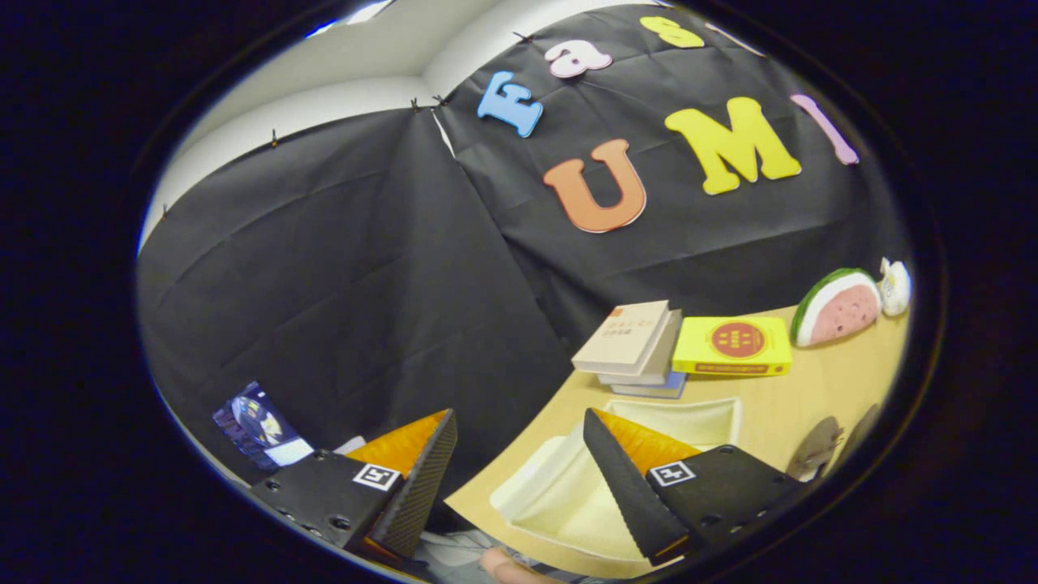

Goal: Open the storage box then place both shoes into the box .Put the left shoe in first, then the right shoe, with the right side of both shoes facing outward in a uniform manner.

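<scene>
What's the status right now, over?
Gripper open, empty, above table edge. Storage box open below fingers, nothing inside. Shoes right of it, untouched. Books beyond.

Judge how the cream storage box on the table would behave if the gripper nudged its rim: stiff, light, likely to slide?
The storage box looks like thin moulded plastic, so probably light and a little flexible at the rim. Sitting on the smooth wooden table, it would likely slide rather than tip. The gripper hangs open above its near edge.
</scene>
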{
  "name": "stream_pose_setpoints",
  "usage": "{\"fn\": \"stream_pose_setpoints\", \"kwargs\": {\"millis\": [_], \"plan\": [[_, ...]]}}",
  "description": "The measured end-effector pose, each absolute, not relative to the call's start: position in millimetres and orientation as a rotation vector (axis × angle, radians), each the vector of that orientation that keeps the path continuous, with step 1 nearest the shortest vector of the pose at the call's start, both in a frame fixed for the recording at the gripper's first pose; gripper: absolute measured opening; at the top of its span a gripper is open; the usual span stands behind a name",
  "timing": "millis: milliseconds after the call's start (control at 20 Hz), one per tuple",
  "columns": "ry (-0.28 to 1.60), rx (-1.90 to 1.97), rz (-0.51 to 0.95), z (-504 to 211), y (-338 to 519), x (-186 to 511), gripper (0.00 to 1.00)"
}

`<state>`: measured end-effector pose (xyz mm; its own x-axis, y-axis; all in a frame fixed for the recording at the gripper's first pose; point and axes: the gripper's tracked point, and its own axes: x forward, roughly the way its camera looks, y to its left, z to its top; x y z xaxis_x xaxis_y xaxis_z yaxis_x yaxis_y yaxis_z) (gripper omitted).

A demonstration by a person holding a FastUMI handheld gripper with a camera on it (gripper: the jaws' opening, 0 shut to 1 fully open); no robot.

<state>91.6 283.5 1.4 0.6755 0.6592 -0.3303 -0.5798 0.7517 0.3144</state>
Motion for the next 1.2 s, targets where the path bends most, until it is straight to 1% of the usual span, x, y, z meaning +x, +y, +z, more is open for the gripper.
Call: {"fn": "stream_pose_setpoints", "kwargs": {"millis": [150, 250, 400, 450, 550, 750, 900, 950, 1200], "plan": [[0.411, 0.109, 0.630, -15, 236, 94, 0.96], [0.409, 0.050, 0.538, -31, 196, 100, 0.96], [0.392, -0.005, 0.470, -51, 149, 106, 0.96], [0.391, -0.026, 0.425, -59, 127, 111, 0.96], [0.404, -0.051, 0.322, -78, 82, 123, 0.96], [0.466, -0.074, 0.178, -124, 18, 140, 0.96], [0.534, -0.091, 0.117, -160, -11, 146, 0.95], [0.558, -0.095, 0.108, -173, -14, 149, 0.94], [0.638, -0.099, 0.053, -207, -35, 153, 0.94]]}}
